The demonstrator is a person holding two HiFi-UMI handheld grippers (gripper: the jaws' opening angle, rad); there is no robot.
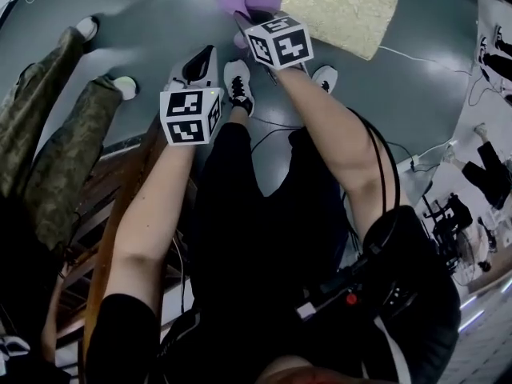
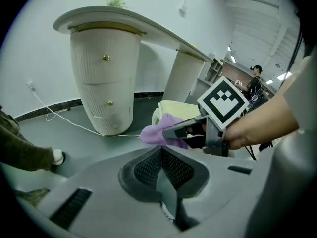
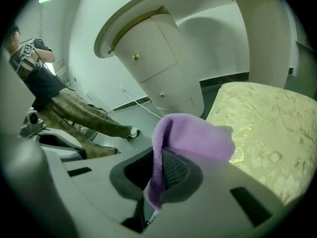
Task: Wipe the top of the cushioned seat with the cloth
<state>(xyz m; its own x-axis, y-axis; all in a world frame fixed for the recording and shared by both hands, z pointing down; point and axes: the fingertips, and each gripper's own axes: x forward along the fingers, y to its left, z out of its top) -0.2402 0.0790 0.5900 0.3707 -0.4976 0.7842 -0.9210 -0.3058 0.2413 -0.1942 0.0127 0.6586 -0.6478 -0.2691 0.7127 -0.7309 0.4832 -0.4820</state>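
The cushioned seat (image 1: 336,6) is a cream, patterned pad low over the grey floor at the top of the head view; it also fills the right of the right gripper view (image 3: 262,128). My right gripper (image 1: 254,13) is shut on a purple cloth (image 1: 248,1), held in the air just left of the seat's near edge. The cloth (image 3: 190,140) drapes over the jaws. My left gripper (image 1: 200,61) hangs further left, over the floor, shut and empty (image 2: 161,150). From its view the cloth (image 2: 158,133) and the seat (image 2: 176,109) lie ahead.
A white desk on round drawer pedestals (image 2: 104,83) stands behind the seat. A white cable (image 2: 59,118) runs across the floor. A person in camouflage trousers (image 1: 48,134) stands at the left. A wooden frame (image 1: 104,214) is beside my left leg.
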